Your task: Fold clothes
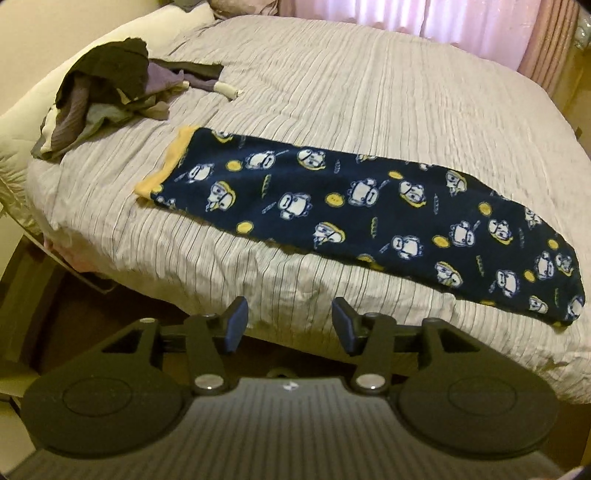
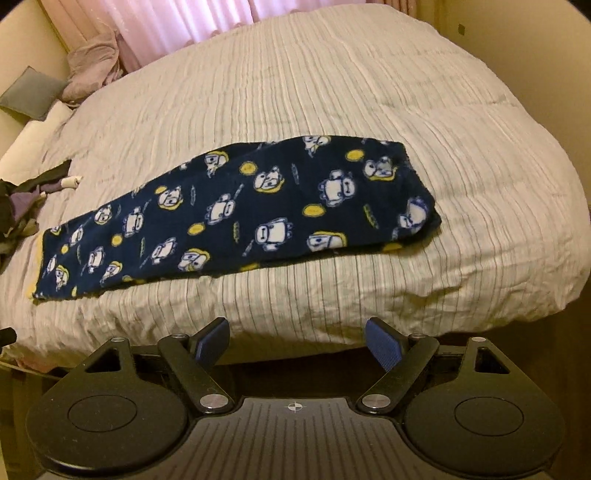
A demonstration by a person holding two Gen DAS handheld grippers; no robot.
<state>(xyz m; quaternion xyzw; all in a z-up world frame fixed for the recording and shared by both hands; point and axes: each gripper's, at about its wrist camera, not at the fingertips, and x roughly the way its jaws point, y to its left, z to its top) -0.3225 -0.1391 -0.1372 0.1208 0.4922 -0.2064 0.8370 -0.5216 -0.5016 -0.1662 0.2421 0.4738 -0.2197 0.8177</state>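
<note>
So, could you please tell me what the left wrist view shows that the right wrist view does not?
Only the left wrist view shows the whole pile of dark clothes, the pants' full yellow cuff and the open, empty left claw. Only the right wrist view shows the grey cushion, the bed's far right side and the open, empty right claw. Both show the navy printed pants lying flat on the striped bedcover and the pink curtains.

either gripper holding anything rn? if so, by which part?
Nothing held. The left gripper and right gripper are both open and empty, above the bed's near edge; the navy printed pajama pants lie flat on the striped bedspread.
</note>
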